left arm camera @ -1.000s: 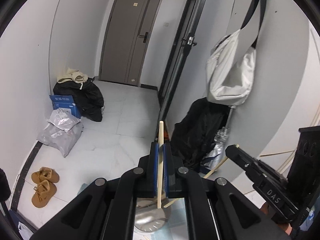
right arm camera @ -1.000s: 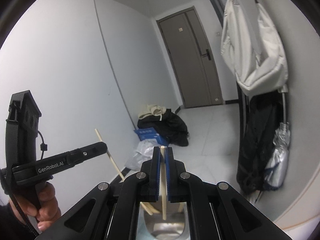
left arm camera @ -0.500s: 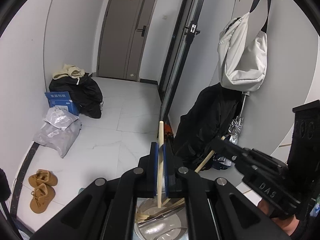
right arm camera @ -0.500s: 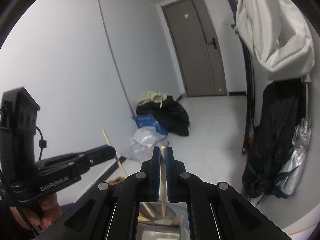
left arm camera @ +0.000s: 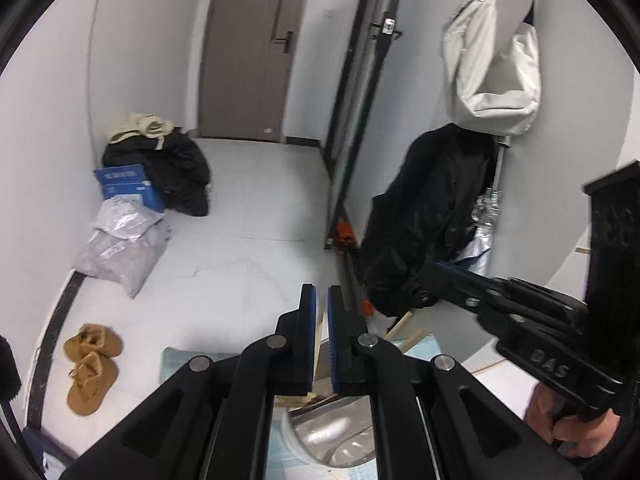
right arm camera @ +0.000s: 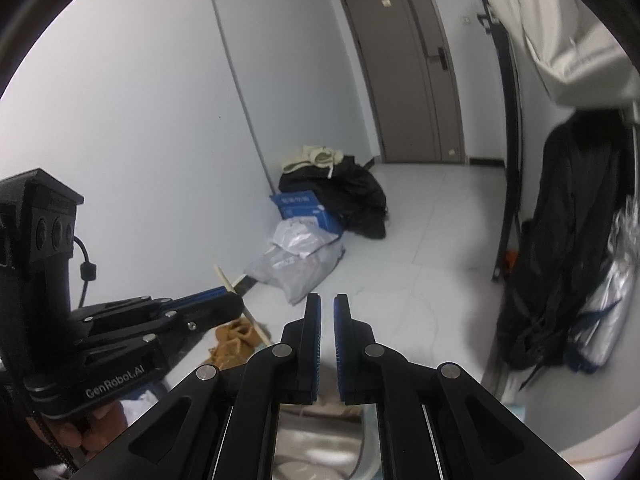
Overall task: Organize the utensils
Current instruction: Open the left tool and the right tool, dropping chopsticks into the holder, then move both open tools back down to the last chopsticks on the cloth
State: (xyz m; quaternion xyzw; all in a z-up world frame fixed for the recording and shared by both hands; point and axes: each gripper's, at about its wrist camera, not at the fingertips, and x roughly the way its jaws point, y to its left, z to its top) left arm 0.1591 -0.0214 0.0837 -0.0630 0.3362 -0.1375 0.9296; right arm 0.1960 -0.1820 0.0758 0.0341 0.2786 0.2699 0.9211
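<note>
Pale wooden chopstick (left arm camera: pixel 318 336) stays pinched in left tool (left arm camera: pixel 321 300); right tool (right arm camera: pixel 327 308) opening, apparently empty.

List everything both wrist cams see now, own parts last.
door: 1, grey, far end
bag: 1, white, hanging, right wall
coat: 1, black, below bag
umbrella: 1, silver, beside coat
clothes pile: 1, black, cream on top, left corner
box: 1, blue, by pile
parcels: about 2, grey, left wall
shoes: 2, tan, floor
dish: 1, steel, under grippers
mat: 1, light blue, under dish
loose chopsticks: at least 2, wood, by dish
held chopstick: 1, wood, in left gripper
left gripper: black, shut
right gripper: black, opening, nothing between
</note>
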